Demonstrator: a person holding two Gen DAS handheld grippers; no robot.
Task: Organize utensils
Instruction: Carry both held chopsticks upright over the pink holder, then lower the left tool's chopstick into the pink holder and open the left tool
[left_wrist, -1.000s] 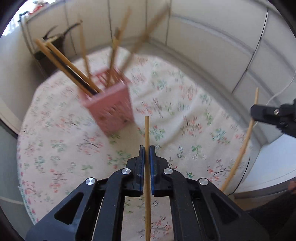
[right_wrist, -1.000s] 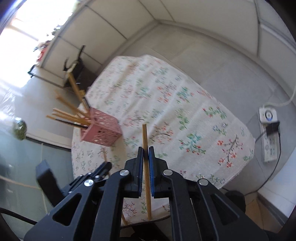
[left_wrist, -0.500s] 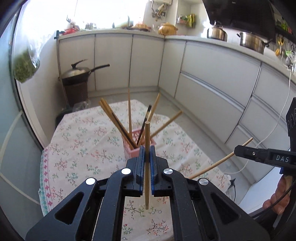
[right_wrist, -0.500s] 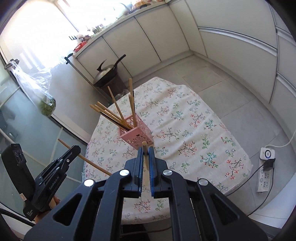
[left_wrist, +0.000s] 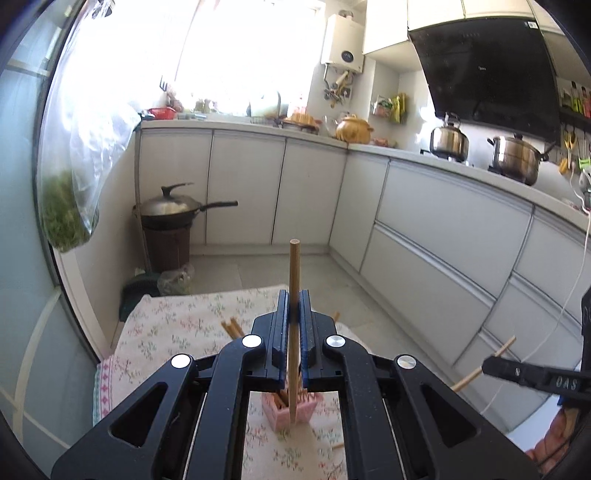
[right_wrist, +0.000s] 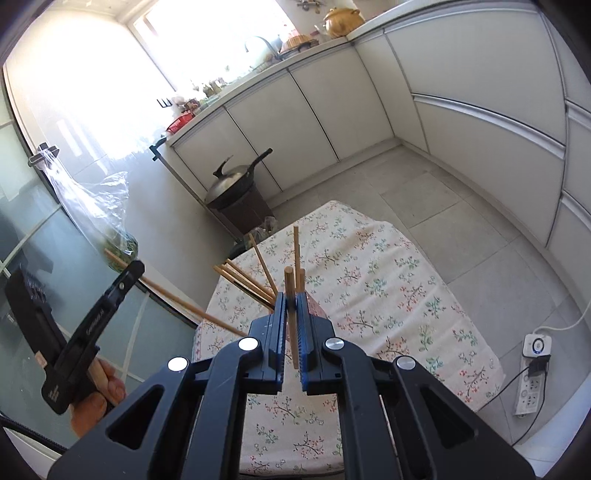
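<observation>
My left gripper (left_wrist: 294, 308) is shut on a wooden chopstick (left_wrist: 294, 273) that stands upright, its lower end over the pink holder (left_wrist: 306, 406). The holder stands on the floral tablecloth (left_wrist: 177, 332) with several chopsticks in it. My right gripper (right_wrist: 292, 306) is shut on another wooden chopstick (right_wrist: 289, 286), above and in front of the holder, which its jaws mostly hide (right_wrist: 316, 308). Several chopsticks (right_wrist: 243, 278) fan out of the holder. The left gripper also shows in the right wrist view (right_wrist: 135, 267), holding its chopstick (right_wrist: 177, 301). The right gripper shows at the right of the left wrist view (left_wrist: 487, 367).
A covered wok (left_wrist: 173, 208) sits on a brown bin (left_wrist: 166, 245) beyond the table. White cabinets (left_wrist: 443, 236) line the walls. A bag of greens (left_wrist: 70, 210) hangs at the left. A power strip (right_wrist: 533, 373) lies on the floor at the right.
Both grippers have tilted up and moved closer over the holder. The holder now sits below and behind the jaws in both views. Each still holds its chopstick.
</observation>
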